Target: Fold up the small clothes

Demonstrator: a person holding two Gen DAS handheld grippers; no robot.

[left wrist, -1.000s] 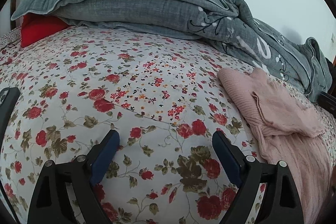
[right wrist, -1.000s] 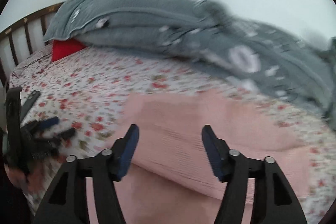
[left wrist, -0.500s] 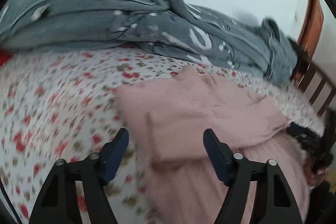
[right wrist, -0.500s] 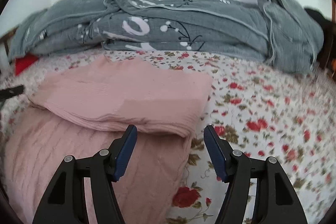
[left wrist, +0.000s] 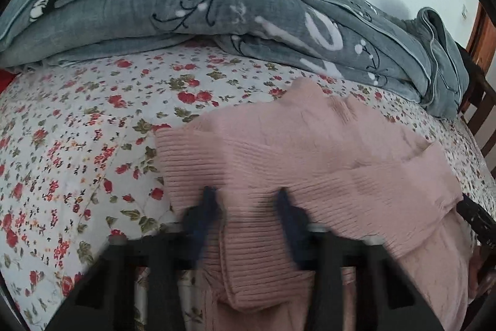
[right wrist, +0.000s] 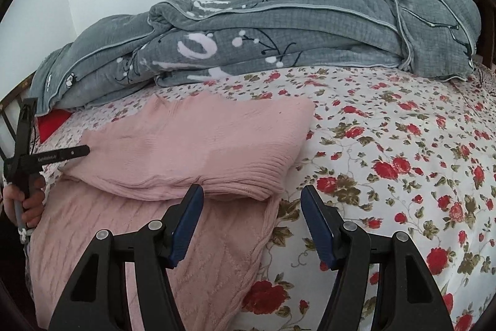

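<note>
A pink ribbed knit garment (left wrist: 325, 163) lies partly folded on the floral bedsheet (left wrist: 77, 151); it also shows in the right wrist view (right wrist: 198, 141), its upper half folded over the lower part (right wrist: 124, 238). My left gripper (left wrist: 248, 207) is blurred, its jaws apart and narrower than before, astride the garment's left edge. My right gripper (right wrist: 251, 207) is open just above the garment's folded right corner, touching nothing. The left gripper also appears at the left edge of the right wrist view (right wrist: 46, 157), held by a hand.
A grey quilted blanket (left wrist: 217, 8) is heaped along the back of the bed, also in the right wrist view (right wrist: 279, 36). A red pillow (right wrist: 52, 123) peeks out at the left. A wooden bed rail (left wrist: 477, 101) stands at the right.
My left gripper has swung right from bare sheet onto the garment's left edge, and its jaws have narrowed. My right gripper has moved to the garment's right corner and stayed open.
</note>
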